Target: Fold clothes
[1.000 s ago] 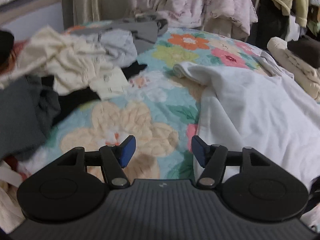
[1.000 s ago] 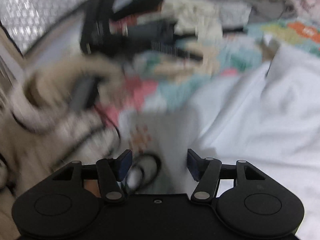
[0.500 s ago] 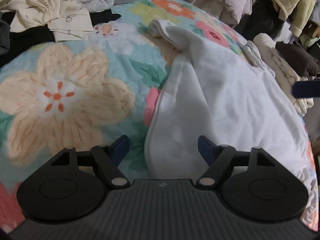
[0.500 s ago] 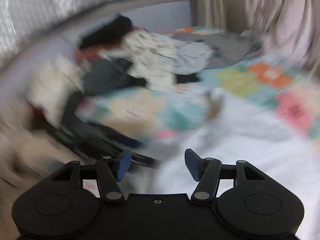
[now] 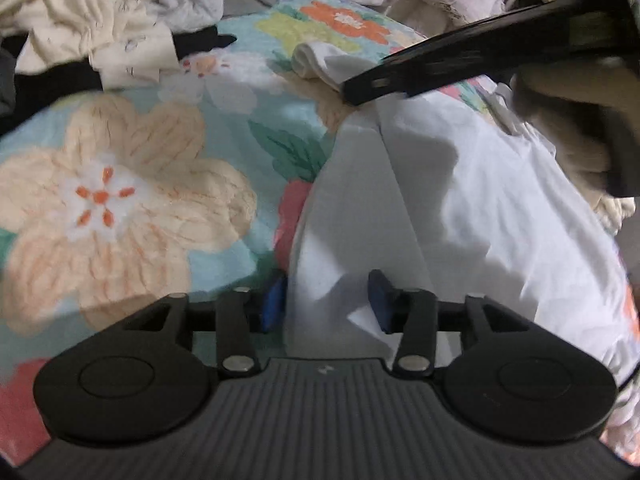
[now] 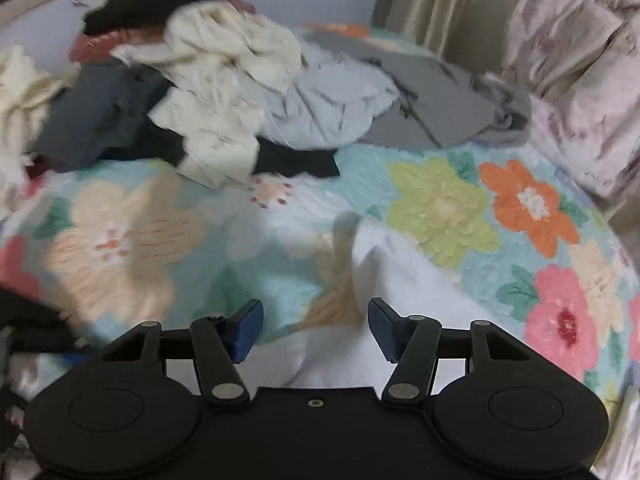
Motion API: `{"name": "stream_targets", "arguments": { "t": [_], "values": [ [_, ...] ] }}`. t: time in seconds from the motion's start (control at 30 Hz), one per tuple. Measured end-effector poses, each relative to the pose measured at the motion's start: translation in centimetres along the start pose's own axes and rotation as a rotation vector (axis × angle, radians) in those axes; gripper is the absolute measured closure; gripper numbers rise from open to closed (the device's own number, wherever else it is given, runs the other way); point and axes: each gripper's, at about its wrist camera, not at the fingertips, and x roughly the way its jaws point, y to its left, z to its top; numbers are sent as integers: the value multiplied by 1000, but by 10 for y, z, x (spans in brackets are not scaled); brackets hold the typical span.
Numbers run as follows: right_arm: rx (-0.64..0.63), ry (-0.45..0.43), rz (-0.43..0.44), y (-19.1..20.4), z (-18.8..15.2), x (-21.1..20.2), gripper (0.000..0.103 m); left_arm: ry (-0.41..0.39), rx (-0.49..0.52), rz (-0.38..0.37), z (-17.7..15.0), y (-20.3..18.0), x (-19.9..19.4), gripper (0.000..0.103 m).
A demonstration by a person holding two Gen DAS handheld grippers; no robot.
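We have the white cotton garment (image 5: 500,208) spread across the right side of the floral quilted bedspread (image 5: 120,200), one sleeve or corner reaching toward the far end. Our left gripper (image 5: 326,300) sits low over the garment's near-left edge with its jaws moderately apart, blue pads straddling a raised fold of white cloth but not yet pinching it. Our right gripper (image 6: 316,326) hovers over the sleeve end, jaws wide and holding nothing; from the left wrist view its black body (image 5: 480,52) crosses above the cloth.

The risks from here, as we judge them: the left pads could close on the bedspread along with the hem (the edge lies flush against the quilting), dragging both. A shallow bite on that soft fold might slip once lifted. The right view is blurred, so a close made mid-motion could miss the sleeve. The heap of cream, grey and black crumpled clothes (image 6: 208,92) lies well apart, so snagging it seems unlikely.
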Motion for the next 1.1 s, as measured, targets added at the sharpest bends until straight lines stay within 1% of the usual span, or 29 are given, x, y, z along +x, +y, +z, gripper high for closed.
{"name": "stream_targets", "arguments": {
  "t": [0.03,0.07,0.1,0.13,0.17,0.2,0.23,0.27,0.3,0.33,0.37,0.43,0.53,0.63,0.77,0.8,0.83,0.87,0.9,0.93,1.0,1.07,1.1],
  "values": [
    [9,8,-1,-5,4,10,41,3,-2,-6,1,0,2,60],
    [2,10,-25,-7,7,19,41,6,-4,-12,1,0,4,67],
    [-19,11,-66,-9,10,27,41,9,4,-21,1,0,4,80],
    [-37,16,-101,-11,13,36,40,12,13,-31,0,-1,5,87],
    [-49,28,-125,-14,14,45,40,14,20,-40,0,-2,6,92],
    [-63,46,-150,-17,16,56,40,15,4,-60,-1,0,7,92],
    [-77,70,-173,-21,16,68,41,13,-2,-61,-1,1,9,92],
    [-80,78,-183,-26,15,74,46,13,-9,-65,0,2,11,91],
    [-63,65,-172,-32,13,76,67,12,-15,-68,0,3,13,90],
    [-23,48,-152,-41,11,73,81,12,-22,-72,0,4,15,90],
    [17,30,-143,-48,9,68,88,12,-40,-84,1,7,16,89],
    [131,-38,-74,-67,1,50,90,12,-76,-110,2,12,18,89],
    [317,-133,37,-96,-11,22,90,26,-179,-181,4,29,22,90],
    [466,-240,122,-118,-22,-5,90,6,-188,-199,4,31,19,95],
    [661,-405,213,-141,-49,-37,90,-89,10,-162,5,-3,-1,96],
    [697,-437,225,-145,-59,-42,90,-110,62,-158,6,-13,-6,94],
    [721,-460,215,-146,-71,-46,90,-114,70,-176,5,-17,-7,93],
    [724,-463,186,-145,-82,-48,90,-102,77,-170,4,-21,-6,88],
    [705,-438,130,-141,-92,-47,90,-91,85,-164,3,-24,-5,79],
    [681,-393,55,-137,-104,-45,90,-77,116,-129,1,-28,-3,74],
    [667,-314,-53,-133,-126,-39,90,-54,158,-75,-2,-34,-2,60],
    [719,-285,-79,-139,-148,-40,88,-22,149,-70,-5,-32,-2,53],
    [754,-280,-89,-144,-157,-42,81,-14,139,-66,-5,-30,-2,48]
  ]
}}
